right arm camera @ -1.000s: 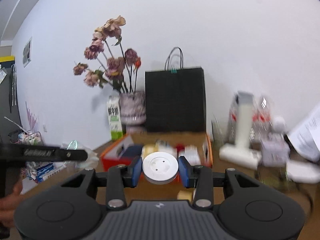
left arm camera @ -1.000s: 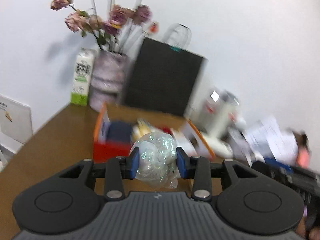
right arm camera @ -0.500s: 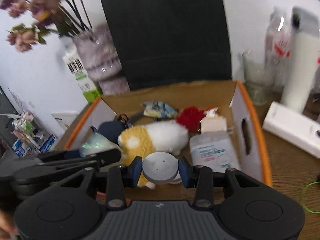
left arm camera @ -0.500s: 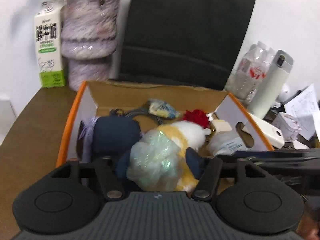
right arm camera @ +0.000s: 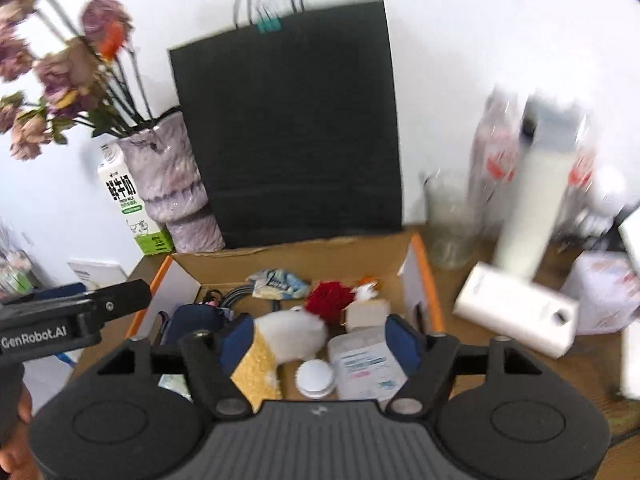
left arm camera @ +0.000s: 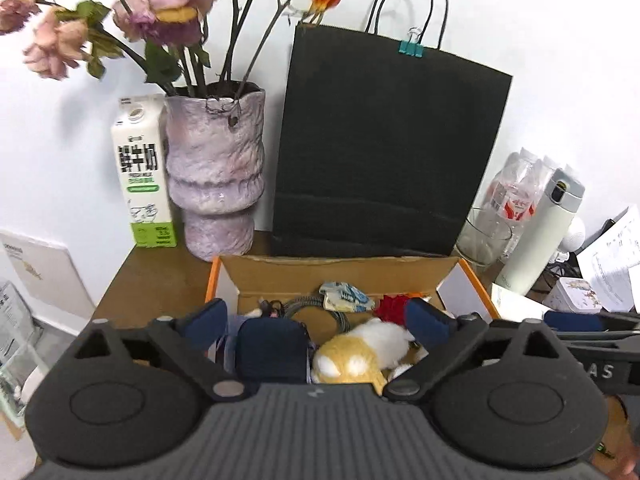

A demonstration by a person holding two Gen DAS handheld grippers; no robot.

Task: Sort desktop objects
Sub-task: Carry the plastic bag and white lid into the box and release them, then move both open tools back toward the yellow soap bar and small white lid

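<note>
I see plain white wall (left arm camera: 560,40) behind brown wooden desk (left arm camera: 160,284); even bright light, soft flower shadows on wall.

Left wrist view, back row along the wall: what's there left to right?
Milk carton → flower vase → black paper bag → glass cup → white thermos.

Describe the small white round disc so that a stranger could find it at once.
Start at the tall black paper bag; the orange-edged cardboard box sits in front of it. At the box's near edge, the small white round disc lies between a yellow-and-white plush toy and a white labelled packet. Nothing else there is round and flat.
</note>
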